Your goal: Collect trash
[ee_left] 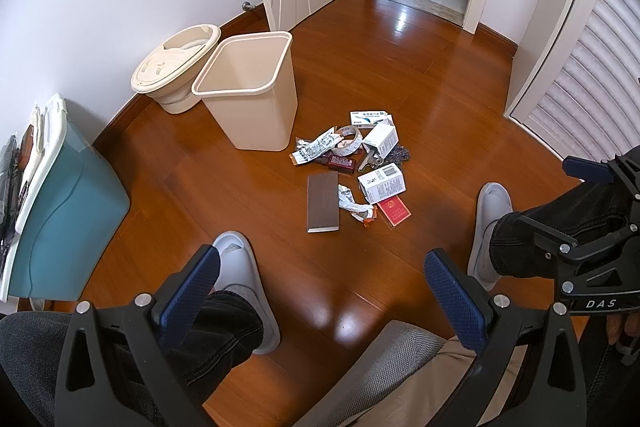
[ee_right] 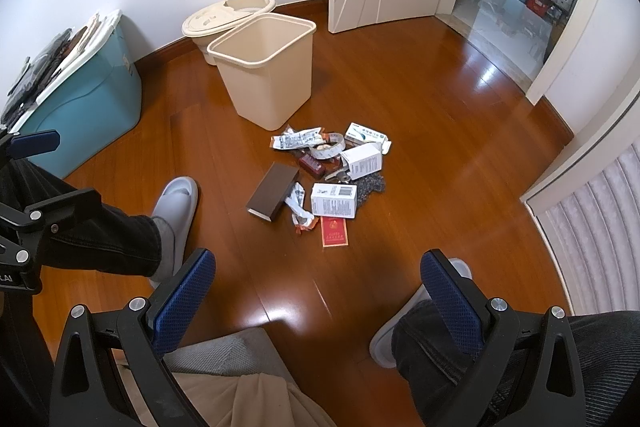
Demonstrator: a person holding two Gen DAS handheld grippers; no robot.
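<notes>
Sitting back, we are holding the left gripper (ee_left: 320,291) and right gripper (ee_right: 316,287) with jaws apart and empty, facing the trash pile (ee_left: 348,167) at twelve o'clock, beside the open bin (ee_left: 244,67) waiting at eleven.

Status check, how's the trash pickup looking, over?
Left gripper open, right gripper open, both empty. Trash pile on floor beside empty bin. Nothing blocking the pile.

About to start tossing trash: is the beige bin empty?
Seemingly empty: the beige bin stands upright and open, showing only bare inner walls; its floor is hidden.
</notes>
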